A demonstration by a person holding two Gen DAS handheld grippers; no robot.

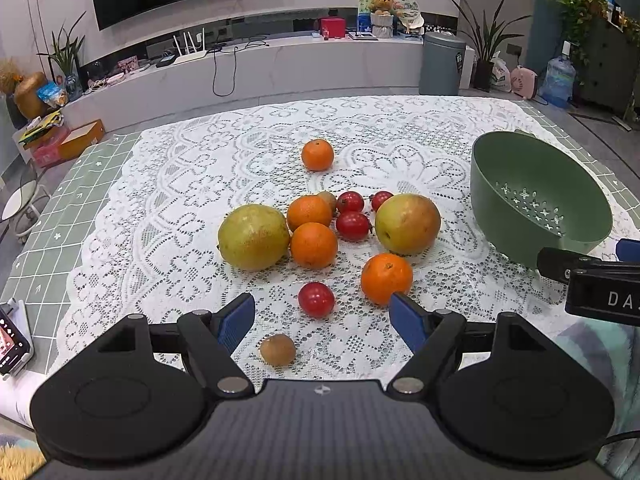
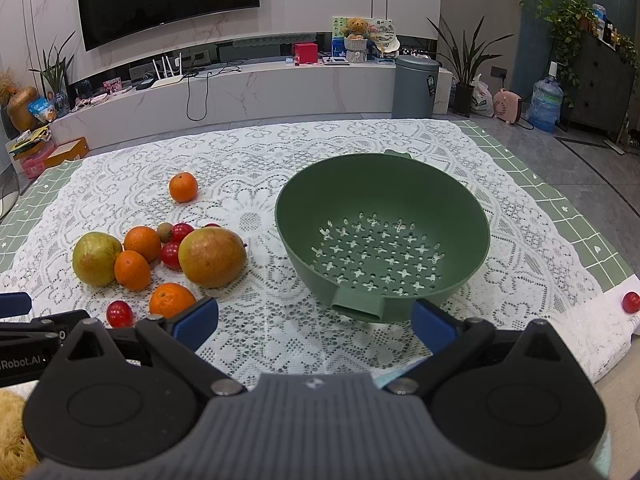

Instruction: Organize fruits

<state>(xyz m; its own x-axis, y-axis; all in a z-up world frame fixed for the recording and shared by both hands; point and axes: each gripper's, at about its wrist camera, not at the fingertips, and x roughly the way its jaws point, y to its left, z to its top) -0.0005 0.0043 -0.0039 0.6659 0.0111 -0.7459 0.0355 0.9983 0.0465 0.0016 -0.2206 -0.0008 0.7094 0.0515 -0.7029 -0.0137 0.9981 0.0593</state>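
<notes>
Fruit lies loose on a white lace cloth: two green-yellow mangoes (image 1: 253, 237) (image 1: 407, 223), several oranges (image 1: 314, 245), several red tomatoes (image 1: 316, 299) and a brown kiwi (image 1: 277, 349). One orange (image 1: 317, 154) sits apart, farther back. An empty green colander bowl (image 2: 382, 236) stands to the right of the fruit. My left gripper (image 1: 322, 314) is open and empty just short of the nearest tomato. My right gripper (image 2: 314, 320) is open and empty in front of the bowl's handle (image 2: 357, 303).
A red tomato (image 2: 631, 302) lies apart on the white strip at the table's right edge. A phone on a stand (image 1: 12, 342) is at the near left edge. The right gripper's body (image 1: 592, 276) shows at the right of the left wrist view.
</notes>
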